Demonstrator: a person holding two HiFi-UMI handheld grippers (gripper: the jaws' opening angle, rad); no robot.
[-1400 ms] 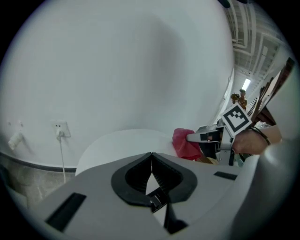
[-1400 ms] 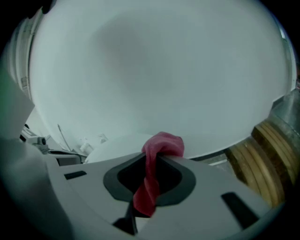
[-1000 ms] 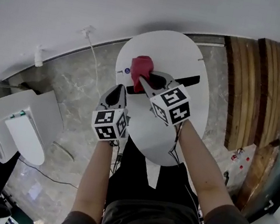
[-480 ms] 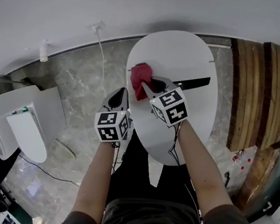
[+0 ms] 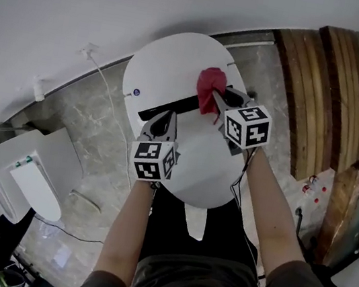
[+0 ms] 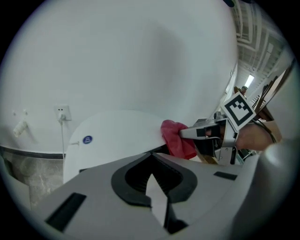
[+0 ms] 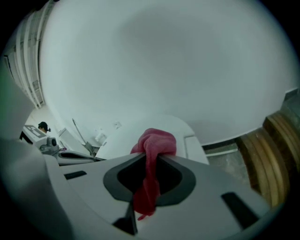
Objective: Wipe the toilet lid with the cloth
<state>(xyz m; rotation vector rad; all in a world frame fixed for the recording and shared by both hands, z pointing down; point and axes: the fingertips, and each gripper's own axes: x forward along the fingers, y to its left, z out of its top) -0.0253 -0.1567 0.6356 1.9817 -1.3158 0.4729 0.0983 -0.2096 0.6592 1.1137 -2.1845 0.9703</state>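
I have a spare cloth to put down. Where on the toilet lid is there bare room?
The far end of the toilet lid is bare, beyond the blue sticker and the cloth. Its near end, toward the person, is bare too. The middle is crowded: the left gripper, and the right gripper clamped on the cloth.

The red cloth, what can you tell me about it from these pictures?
The red cloth is a small pinkish-red rag of soft fabric, crumpled into a wad. The right gripper has its jaws shut on it: a bunched lump bulges past the tips and a thin tail trails back between the jaws. The wad seems to rest on the white toilet lid, toward its far right side near the dark gap across it.
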